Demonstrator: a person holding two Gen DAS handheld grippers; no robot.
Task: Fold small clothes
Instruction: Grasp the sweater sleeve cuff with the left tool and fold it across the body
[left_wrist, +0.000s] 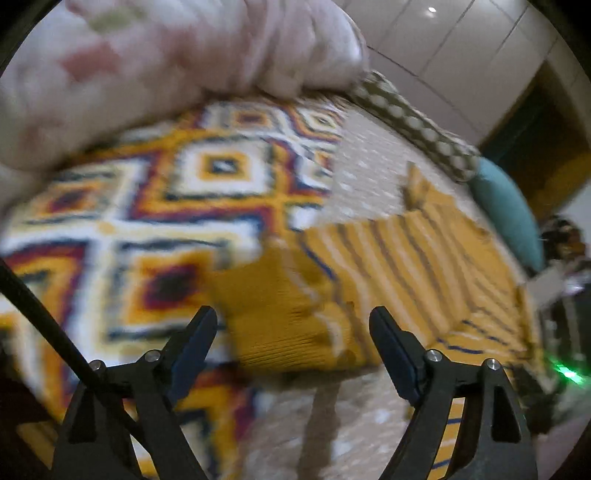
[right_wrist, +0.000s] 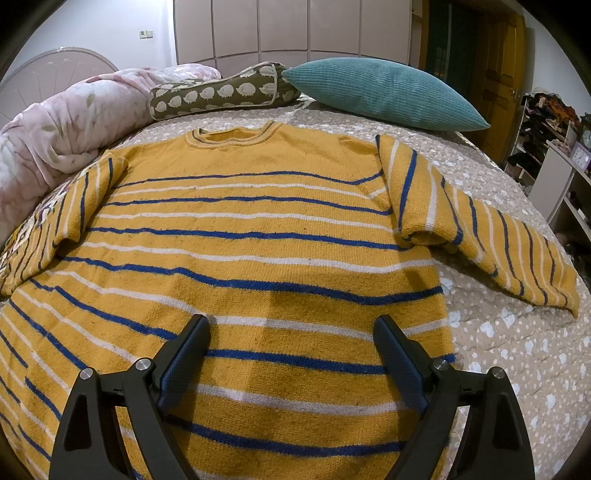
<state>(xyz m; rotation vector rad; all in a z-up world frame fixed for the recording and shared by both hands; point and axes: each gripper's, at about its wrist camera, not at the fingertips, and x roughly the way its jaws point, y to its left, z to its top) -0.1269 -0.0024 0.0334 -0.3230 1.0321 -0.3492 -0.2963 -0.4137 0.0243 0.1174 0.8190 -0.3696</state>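
A yellow sweater (right_wrist: 258, 251) with blue and white stripes lies flat on the bed, neck away from me, both sleeves spread out. My right gripper (right_wrist: 291, 332) is open and empty, hovering over the sweater's lower body. In the blurred left wrist view, my left gripper (left_wrist: 293, 325) is open and empty just short of the yellow cuff (left_wrist: 284, 314) of the left sleeve, which lies between the fingertips' line. The rest of the sweater (left_wrist: 424, 266) stretches to the right.
A patterned orange, white and blue blanket (left_wrist: 147, 206) lies left of the sweater. A pink quilt (right_wrist: 62, 129), a sheep-print bolster (right_wrist: 221, 92) and a teal pillow (right_wrist: 384, 92) lie at the bed's far side. Shelves (right_wrist: 554, 155) stand to the right.
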